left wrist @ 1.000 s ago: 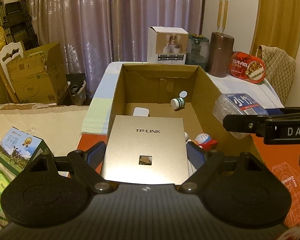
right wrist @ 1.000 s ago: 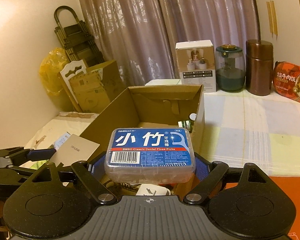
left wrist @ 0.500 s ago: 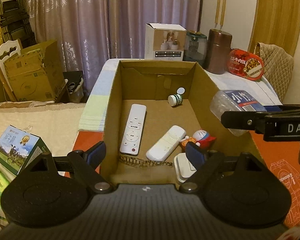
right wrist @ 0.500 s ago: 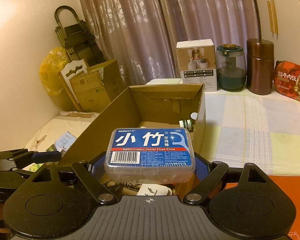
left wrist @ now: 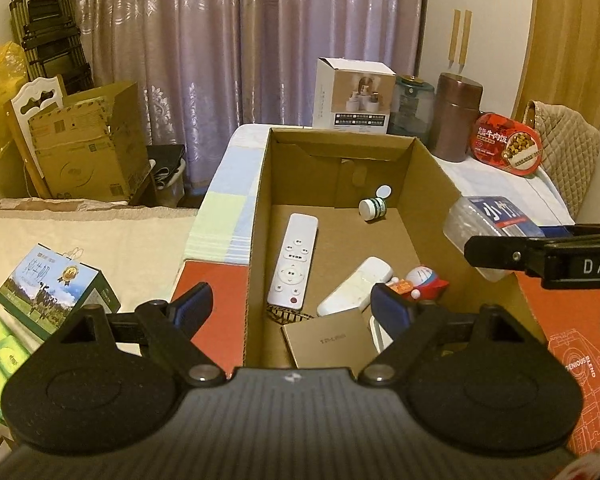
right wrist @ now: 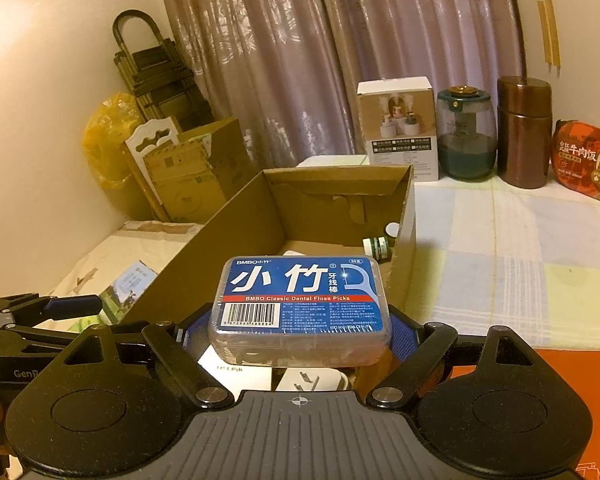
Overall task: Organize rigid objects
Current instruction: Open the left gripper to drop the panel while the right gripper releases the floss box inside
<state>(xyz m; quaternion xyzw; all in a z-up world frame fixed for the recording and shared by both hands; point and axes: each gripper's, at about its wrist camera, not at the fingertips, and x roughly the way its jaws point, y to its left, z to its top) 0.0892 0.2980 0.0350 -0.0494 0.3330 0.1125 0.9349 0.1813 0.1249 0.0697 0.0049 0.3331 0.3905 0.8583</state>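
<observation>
Curtained room, clear blue-labelled floss box [right wrist: 300, 308] gripped

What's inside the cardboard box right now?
Inside the cardboard box: two white remotes, a small bottle, a Doraemon toy, a gold TP-LINK box. The left gripper hides the near right corner.

**Objects in and over the cardboard box**

An open cardboard box [left wrist: 260, 208] holds a white remote [left wrist: 293, 260] lying lengthwise at centre-left, a second white remote [left wrist: 356, 286] angled to its right, and a small white bottle [left wrist: 373, 208] on its side at the far right. A gold TP-LINK box [left wrist: 328, 340] lies flat at the near edge, a small red-and-blue toy [left wrist: 420, 285] by the right wall. A clear floss-pick case [right wrist: 300, 304] with a blue label is held level above the near right corner.
</observation>
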